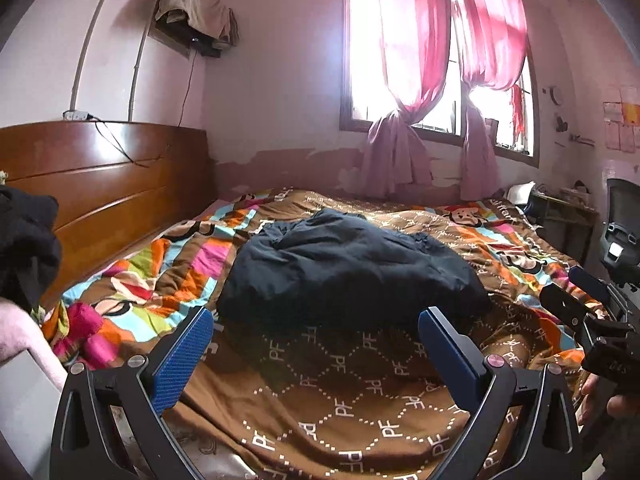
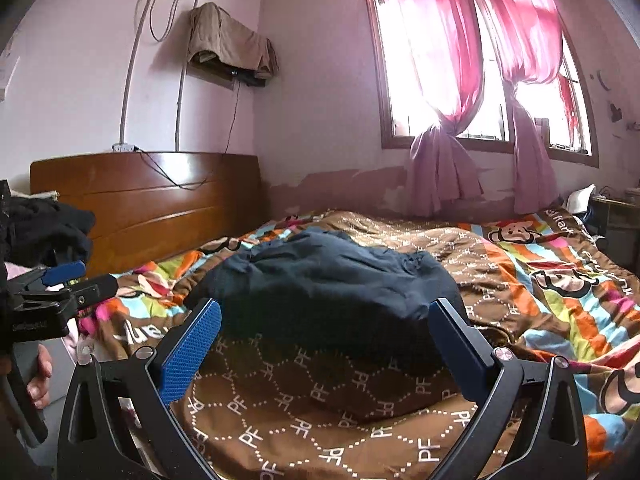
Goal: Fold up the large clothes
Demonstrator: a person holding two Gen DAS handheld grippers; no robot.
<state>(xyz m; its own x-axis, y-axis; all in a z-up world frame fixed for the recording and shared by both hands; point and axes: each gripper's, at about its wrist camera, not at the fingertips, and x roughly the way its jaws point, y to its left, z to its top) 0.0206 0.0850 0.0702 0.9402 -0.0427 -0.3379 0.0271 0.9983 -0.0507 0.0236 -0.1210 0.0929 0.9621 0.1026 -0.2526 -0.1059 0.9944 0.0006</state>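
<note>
A dark navy garment (image 1: 348, 268) lies in a puffy, rumpled heap on the patterned quilt (image 1: 340, 392) at mid-bed, with the wooden headboard (image 1: 100, 172) off to its left, while the left gripper (image 1: 316, 344) and right gripper (image 2: 324, 340) hang short of its near edge, both with jaws spread wide and holding nothing. Judged by its bulk and soft creases, the piece looks padded, limp and fairly light, likely to sag and slide. The near hem corners, facing the grippers, look the surest places to pinch.
</note>
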